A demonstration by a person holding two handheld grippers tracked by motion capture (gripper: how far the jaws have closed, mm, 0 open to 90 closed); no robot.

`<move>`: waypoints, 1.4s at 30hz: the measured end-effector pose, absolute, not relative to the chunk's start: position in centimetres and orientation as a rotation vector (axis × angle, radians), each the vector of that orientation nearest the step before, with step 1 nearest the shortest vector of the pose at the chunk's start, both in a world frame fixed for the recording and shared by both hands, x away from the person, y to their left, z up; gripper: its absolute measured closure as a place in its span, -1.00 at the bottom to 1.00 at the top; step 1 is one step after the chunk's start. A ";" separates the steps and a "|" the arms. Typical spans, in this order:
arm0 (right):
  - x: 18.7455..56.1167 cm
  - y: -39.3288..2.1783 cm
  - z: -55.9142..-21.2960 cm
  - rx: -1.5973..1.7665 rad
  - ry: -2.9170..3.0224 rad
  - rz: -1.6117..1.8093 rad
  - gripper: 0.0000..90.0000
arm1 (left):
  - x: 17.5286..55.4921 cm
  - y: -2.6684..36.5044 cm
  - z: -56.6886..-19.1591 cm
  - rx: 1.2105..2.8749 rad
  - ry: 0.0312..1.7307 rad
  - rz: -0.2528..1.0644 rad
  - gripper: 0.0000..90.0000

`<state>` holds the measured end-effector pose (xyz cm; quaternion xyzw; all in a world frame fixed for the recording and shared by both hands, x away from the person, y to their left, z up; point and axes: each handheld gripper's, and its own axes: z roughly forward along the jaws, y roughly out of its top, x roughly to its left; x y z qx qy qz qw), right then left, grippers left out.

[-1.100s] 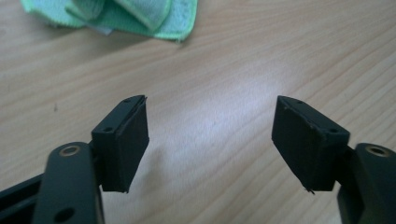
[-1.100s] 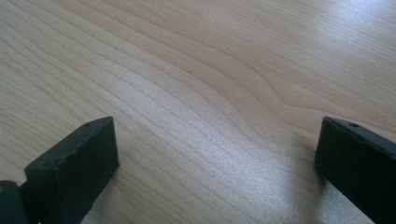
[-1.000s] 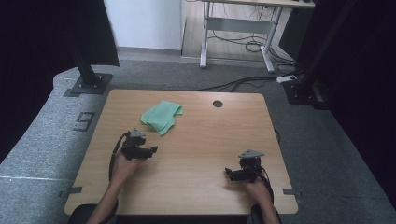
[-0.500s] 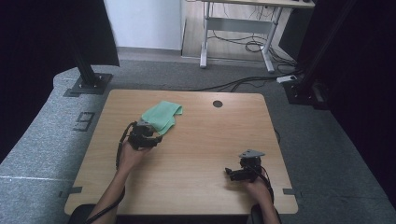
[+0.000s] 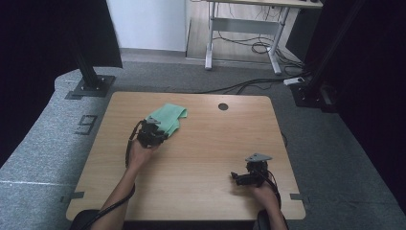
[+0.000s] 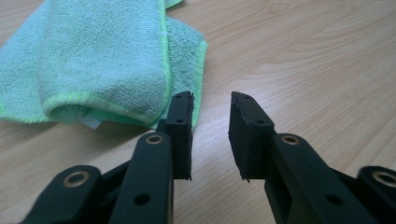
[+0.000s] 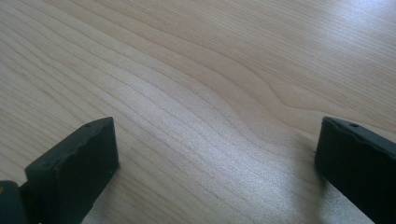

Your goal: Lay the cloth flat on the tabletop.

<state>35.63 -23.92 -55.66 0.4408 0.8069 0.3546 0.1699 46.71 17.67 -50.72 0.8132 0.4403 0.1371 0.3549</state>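
- Narrowing our left gripper (image 6: pixel 211 105) jaws, nothing between them yet; cloth (image 6: pixel 98 60) lies just beside on the tabletop (image 5: pixel 206 158).
- We could pinch air, missing the hem.
- Right gripper (image 7: pixel 212 154) rests wide, empty.

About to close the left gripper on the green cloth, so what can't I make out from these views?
- High view: the left gripper hides the near edge of the green cloth, so contact is unclear.
- Left gripper view: the cloth is cut off by the top and left edges; its folds hide a white tag.
- High view: the right gripper is too small to judge.
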 end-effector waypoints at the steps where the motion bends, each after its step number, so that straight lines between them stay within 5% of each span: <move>1: 35.6 -23.9 -55.7 1.250 2.293 1.009 -1.00 | 46.9 17.6 -50.8 2.105 1.138 0.347 0.58; 13: 35.7 -24.1 -55.7 1.253 2.292 1.024 -1.00 | 48.1 16.6 -53.1 2.177 1.177 0.378 0.54; 21: 35.7 -24.1 -55.7 1.252 2.293 1.026 -1.00 | 47.8 16.9 -53.5 2.170 1.182 0.363 0.96; 42: 35.7 -24.1 -55.7 1.257 2.293 1.027 -1.00 | 42.7 13.6 -53.5 2.225 1.058 0.283 0.97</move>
